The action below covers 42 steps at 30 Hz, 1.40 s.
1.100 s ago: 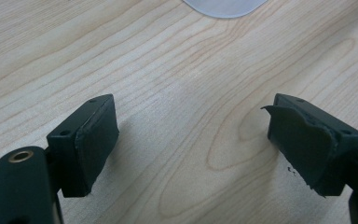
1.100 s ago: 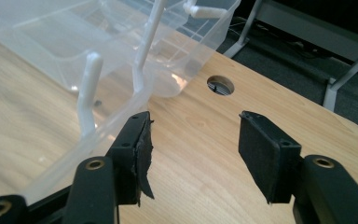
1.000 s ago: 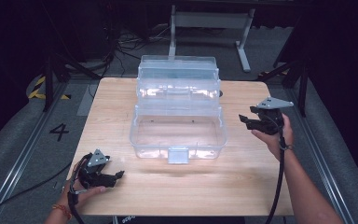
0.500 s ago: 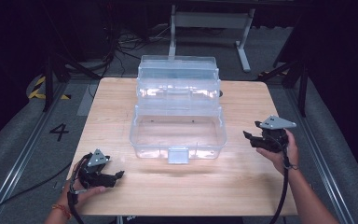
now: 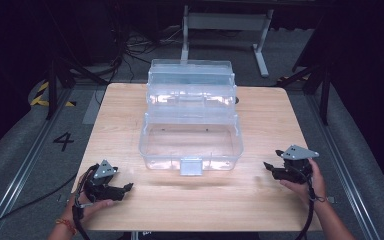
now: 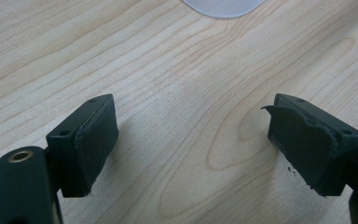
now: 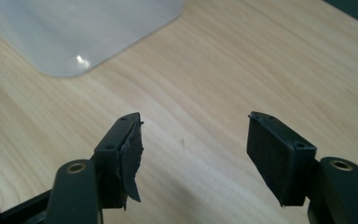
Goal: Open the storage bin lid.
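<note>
Both claws parked, open box on the worktop

A clear plastic box (image 5: 191, 140) is seen standing open at the middle of the worktop (image 5: 260, 215), its lid tipped back, nothing visible inside. The left claw (image 5: 128, 187) is rested near the front left corner, jaws apart, nothing between them. The right claw (image 5: 268, 165) is held low beside the box's right front corner, well apart from it; its jaws have just been opening, empty. Judged a pause between steps; the lid would next need reaching and swinging shut
</note>
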### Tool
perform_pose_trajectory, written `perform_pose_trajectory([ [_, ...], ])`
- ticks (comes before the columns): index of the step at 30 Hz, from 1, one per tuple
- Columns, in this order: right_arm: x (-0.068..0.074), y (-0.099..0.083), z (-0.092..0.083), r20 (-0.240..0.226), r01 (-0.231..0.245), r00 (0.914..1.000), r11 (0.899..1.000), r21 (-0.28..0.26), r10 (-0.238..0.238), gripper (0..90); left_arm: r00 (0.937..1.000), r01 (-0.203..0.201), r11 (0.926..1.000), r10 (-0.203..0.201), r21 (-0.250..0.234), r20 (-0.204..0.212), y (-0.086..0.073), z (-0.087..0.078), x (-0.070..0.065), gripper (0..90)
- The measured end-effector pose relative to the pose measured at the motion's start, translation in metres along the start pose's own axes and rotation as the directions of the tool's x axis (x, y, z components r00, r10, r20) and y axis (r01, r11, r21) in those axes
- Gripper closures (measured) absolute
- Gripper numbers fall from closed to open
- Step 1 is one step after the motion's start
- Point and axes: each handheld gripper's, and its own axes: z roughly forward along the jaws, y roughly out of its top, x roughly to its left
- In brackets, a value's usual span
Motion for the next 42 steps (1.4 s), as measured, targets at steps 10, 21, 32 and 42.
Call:
perform_pose_trajectory([
  [10,0.007,-0.042,-0.01,0.019,-0.033,0.9993,0.999,0.017,0.033,33.2,1.0,-0.001,1.0,0.001,0.001,0.001,0.0,0.0,0.0,16.4],
  [21,-0.005,-0.066,-0.01,-0.018,-0.206,0.9782,0.978,0.017,0.207,23.9,1.0,-0.004,1.0,0.004,-0.001,-0.001,0.0,0.0,0.0,16.5],
  [32,-0.009,-0.067,-0.009,-0.04,-0.25,0.9672,0.968,0.033,0.251,22.6,0.9999,-0.015,0.9999,0.015,0.002,-0.004,0.0,-0.001,0.0,16.5],
  [42,-0.009,-0.067,-0.009,-0.04,-0.249,0.9673,0.968,0.033,0.251,22.6,1.0,-0.006,1.0,0.006,-0.003,-0.002,-0.001,-0.001,-0.001,16.2],
])
